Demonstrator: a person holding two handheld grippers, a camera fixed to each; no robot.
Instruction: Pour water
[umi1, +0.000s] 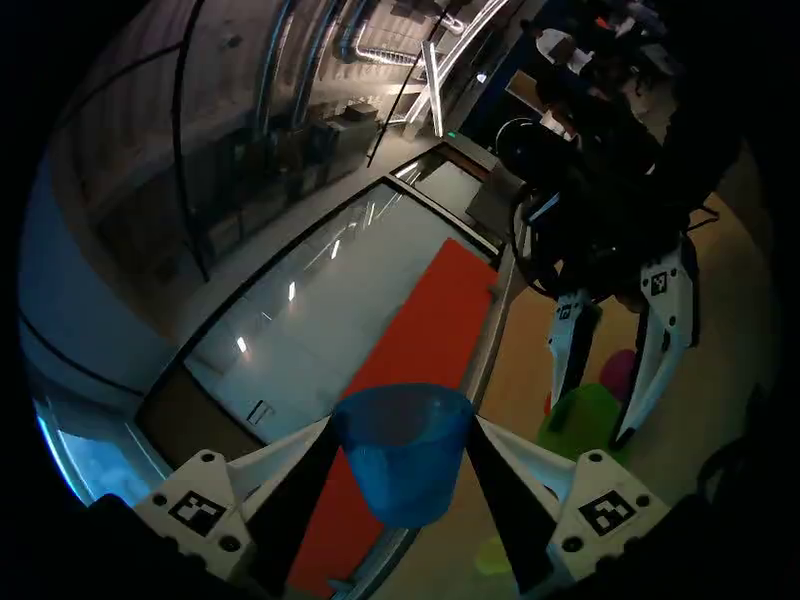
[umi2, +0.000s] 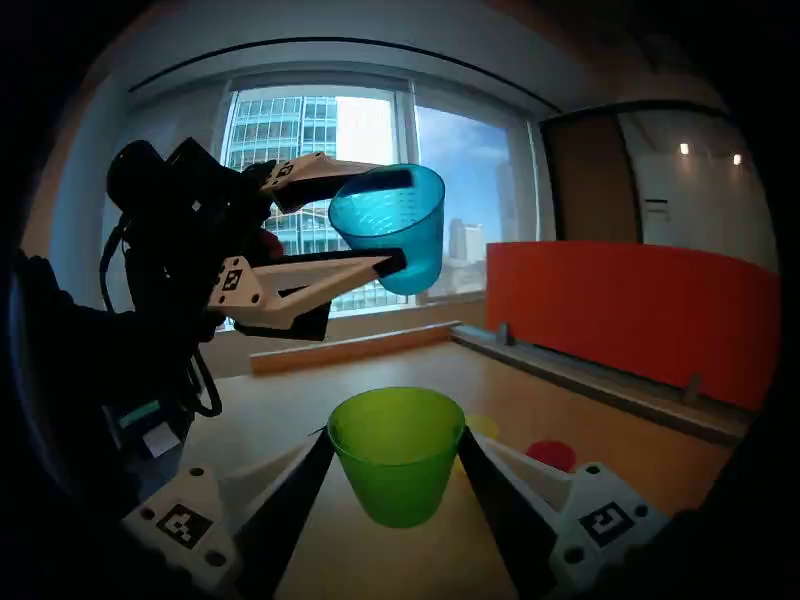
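Hanging above the right gripper (umi2: 397, 440) clamping a green cup (umi2: 397, 470), the left gripper (umi2: 388, 215) clamps a blue cup (umi2: 392, 228).

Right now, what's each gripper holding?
Left gripper: closed on the blue cup.
Right gripper: closed on the green cup.

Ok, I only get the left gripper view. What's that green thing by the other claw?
Observer: A green cup, held upright between the fingers of the right claw.
Operator: Is my blue cup over it?
Observer: The left claw holds the blue cup higher up; whether right above, I can't tell.
Operator: What's behind my cup?
Observer: A big window with tall buildings outside.
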